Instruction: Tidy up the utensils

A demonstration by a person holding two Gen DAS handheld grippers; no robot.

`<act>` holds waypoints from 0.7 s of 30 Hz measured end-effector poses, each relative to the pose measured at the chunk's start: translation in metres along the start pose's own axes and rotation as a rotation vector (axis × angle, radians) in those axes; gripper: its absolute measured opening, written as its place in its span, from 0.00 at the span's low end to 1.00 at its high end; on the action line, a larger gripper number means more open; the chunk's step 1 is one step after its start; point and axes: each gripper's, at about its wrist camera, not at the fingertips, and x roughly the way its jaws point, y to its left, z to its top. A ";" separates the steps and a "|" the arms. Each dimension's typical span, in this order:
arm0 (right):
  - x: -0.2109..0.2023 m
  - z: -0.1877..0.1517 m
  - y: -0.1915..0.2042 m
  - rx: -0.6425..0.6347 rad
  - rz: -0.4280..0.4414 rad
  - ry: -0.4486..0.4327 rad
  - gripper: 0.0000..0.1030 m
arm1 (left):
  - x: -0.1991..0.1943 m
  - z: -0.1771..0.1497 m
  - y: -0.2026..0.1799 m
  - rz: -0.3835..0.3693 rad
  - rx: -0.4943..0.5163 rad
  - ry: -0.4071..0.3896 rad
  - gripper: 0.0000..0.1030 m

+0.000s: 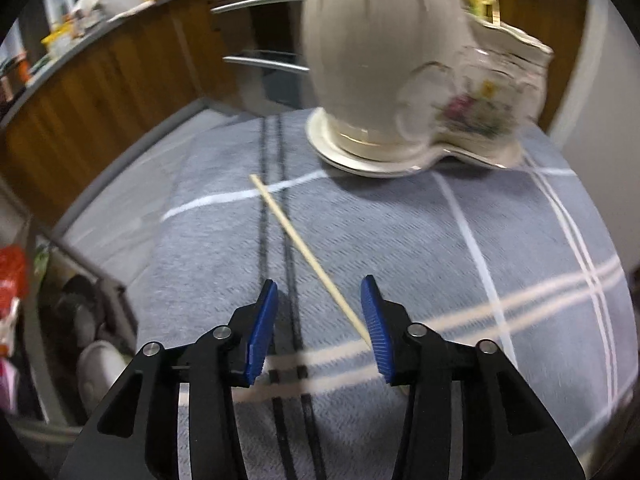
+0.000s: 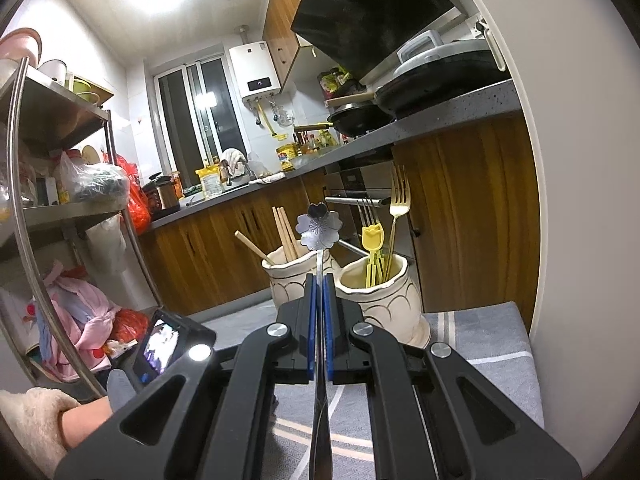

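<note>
In the left wrist view a single wooden chopstick lies on the grey checked cloth. My left gripper is open, low over the chopstick's near end, which runs between the blue pads. A cream ceramic holder on a saucer stands just beyond. In the right wrist view my right gripper is shut on a silver spoon with a flower-shaped end, held upright. Behind it stand a holder with chopsticks and a holder with forks.
Wooden kitchen cabinets and a grey counter run behind the holders. A metal shelf rack with bags stands at the left. The cloth's left edge drops off toward clutter below.
</note>
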 end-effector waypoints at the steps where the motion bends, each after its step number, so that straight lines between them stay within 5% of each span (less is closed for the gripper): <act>1: -0.001 0.001 0.000 0.003 0.006 -0.005 0.03 | 0.001 0.002 -0.002 0.017 -0.007 0.001 0.37; 7: -0.005 0.002 -0.013 0.026 0.026 -0.015 0.03 | 0.007 0.014 -0.008 0.073 -0.081 0.020 0.26; 12: -0.009 0.002 -0.020 0.037 0.036 -0.012 0.03 | 0.013 0.025 -0.014 0.099 -0.099 0.031 0.06; 21: -0.012 0.004 -0.038 0.065 0.009 -0.007 0.03 | -0.006 0.014 0.000 0.046 -0.105 -0.018 0.05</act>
